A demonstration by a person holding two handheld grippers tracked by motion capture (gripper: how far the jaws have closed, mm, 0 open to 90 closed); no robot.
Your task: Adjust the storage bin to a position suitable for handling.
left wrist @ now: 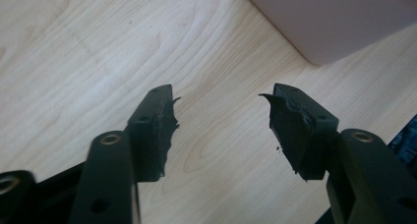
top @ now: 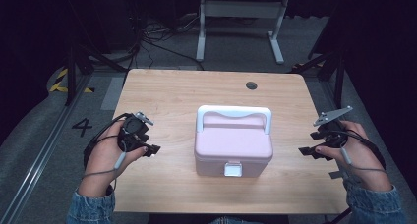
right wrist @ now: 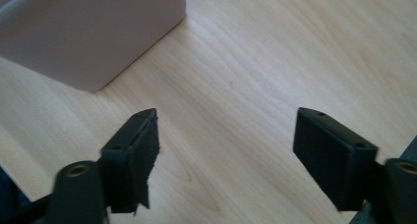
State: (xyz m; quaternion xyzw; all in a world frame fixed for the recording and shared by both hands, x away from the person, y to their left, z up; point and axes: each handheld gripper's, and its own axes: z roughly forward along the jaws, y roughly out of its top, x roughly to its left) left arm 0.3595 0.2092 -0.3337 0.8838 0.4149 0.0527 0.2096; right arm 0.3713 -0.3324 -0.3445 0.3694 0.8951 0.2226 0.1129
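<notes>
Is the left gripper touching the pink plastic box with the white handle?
Apart. In the high view, bare wooden table shows between the left gripper and the pink plastic box; its jaws stand open and empty.

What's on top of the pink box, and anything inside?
On the pink box lies a white handle, folded across the lid. A white latch sits on its front. The lid is down, so the inside is hidden.

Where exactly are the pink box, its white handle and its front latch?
pink box point(top: 233, 145): high view, middle of its lid.
white handle point(top: 234, 111): high view, top bar of the handle.
front latch point(top: 233, 169): high view, white clasp on the near wall.
</notes>
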